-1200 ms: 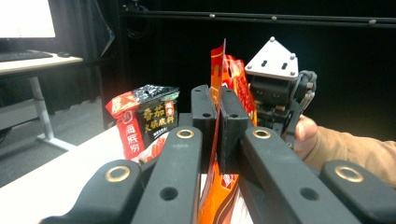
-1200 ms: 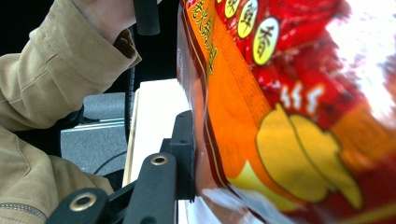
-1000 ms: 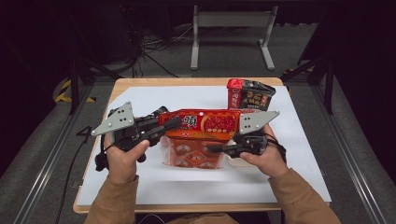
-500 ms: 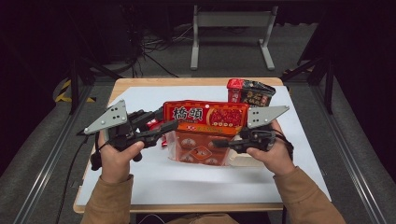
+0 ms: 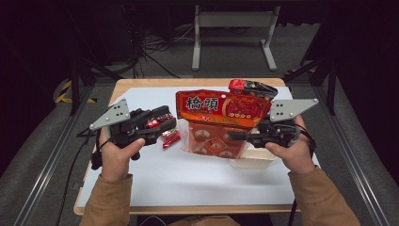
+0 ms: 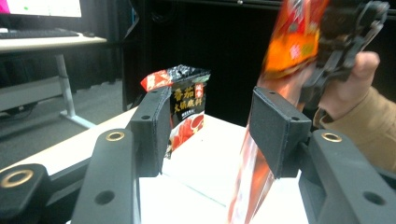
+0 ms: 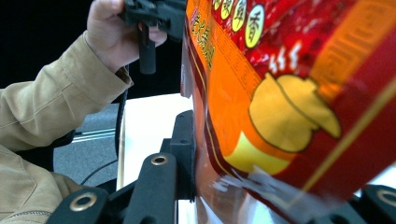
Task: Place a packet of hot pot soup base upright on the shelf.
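My right claw (image 5: 235, 137) pinches the big red pouch (image 5: 221, 120), held upright above the white table sheet (image 5: 188, 174). My left claw (image 5: 170, 123), just left of the pouch, has been opening & stands spread w/ nothing gripped. Small red sachet (image 5: 170, 138) lies below it; dark snack bag (image 6: 187, 105) stands farther back.

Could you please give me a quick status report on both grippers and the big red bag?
Left hand-held gripper open, jaws just opened, off the red bag. Right hand-held gripper clamped on bag, holding it upright above table. Small red packet lies near left gripper.
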The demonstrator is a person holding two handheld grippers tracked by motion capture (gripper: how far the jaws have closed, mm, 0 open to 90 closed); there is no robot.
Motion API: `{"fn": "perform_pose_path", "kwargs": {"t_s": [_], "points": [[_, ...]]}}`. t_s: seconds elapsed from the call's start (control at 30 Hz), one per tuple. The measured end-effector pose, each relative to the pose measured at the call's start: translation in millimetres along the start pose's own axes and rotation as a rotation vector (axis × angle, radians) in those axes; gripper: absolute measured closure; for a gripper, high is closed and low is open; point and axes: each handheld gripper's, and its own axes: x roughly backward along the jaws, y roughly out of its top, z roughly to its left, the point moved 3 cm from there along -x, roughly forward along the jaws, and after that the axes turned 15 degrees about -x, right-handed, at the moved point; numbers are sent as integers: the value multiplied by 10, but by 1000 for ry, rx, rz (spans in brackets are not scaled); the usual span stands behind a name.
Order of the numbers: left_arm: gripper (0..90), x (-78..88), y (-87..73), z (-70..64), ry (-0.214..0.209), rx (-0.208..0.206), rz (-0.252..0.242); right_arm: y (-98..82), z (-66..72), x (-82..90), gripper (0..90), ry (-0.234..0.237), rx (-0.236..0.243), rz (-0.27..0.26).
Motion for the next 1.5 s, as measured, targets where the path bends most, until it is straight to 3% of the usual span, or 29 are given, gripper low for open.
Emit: {"fn": "perform_pose_path", "kwargs": {"t_s": [0.33,0.57,0.93,1.17,1.5], "points": [[433,-6,-148,138,52,26,41,126,-29,169,705,-45,11,-23],[382,-17,-255,227,87,34,72,174,-153,303,705,-111,7,-35],[346,-40,-337,258,95,24,140,128,-402,452,705,-173,-17,-58],[318,-57,-377,268,89,28,152,56,-525,504,705,-191,0,-64],[297,-55,-430,293,100,38,170,-59,-699,542,705,-218,-38,-85]]}}
